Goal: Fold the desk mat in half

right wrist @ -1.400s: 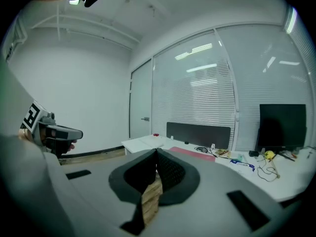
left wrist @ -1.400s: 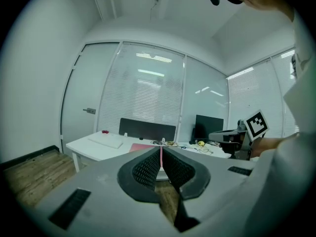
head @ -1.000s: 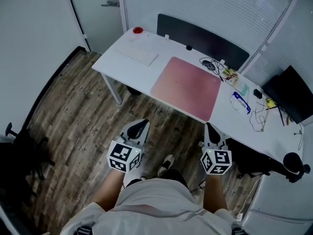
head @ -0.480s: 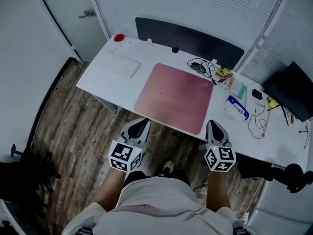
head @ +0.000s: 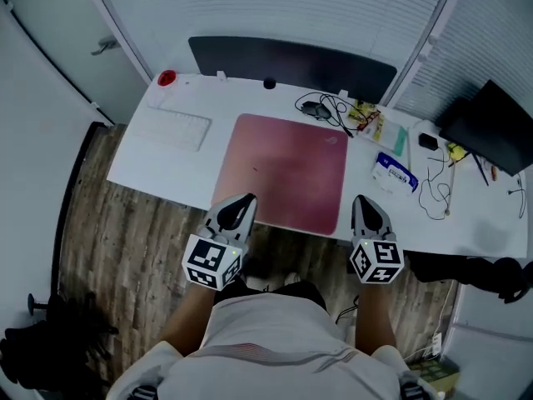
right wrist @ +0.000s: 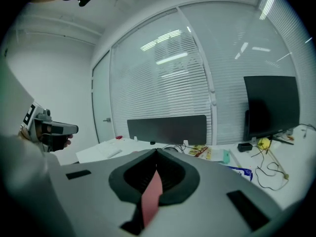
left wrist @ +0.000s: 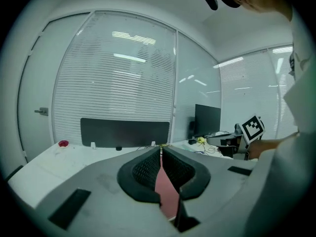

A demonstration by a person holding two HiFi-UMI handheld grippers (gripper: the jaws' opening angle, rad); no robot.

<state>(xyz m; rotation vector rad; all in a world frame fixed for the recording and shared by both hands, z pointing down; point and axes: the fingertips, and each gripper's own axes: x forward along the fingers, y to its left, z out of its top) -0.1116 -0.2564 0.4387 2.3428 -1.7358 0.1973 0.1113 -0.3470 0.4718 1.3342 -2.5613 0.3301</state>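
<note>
Left gripper [head: 241,201], right gripper [head: 367,204] hovering pressed together, empty, before flat pink rectangular desk mat [head: 284,172]; arriving unopened risking shoving mat askew.

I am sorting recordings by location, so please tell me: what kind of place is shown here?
Most likely a small office room. A white desk carries a keyboard and cables, a dark monitor stands at its right end, and slatted blinds hang behind the desk.

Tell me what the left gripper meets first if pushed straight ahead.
Probably the pink desk mat: the left gripper points at its near edge. Height is unclear; it might pass above toward the dark divider panel.
</note>
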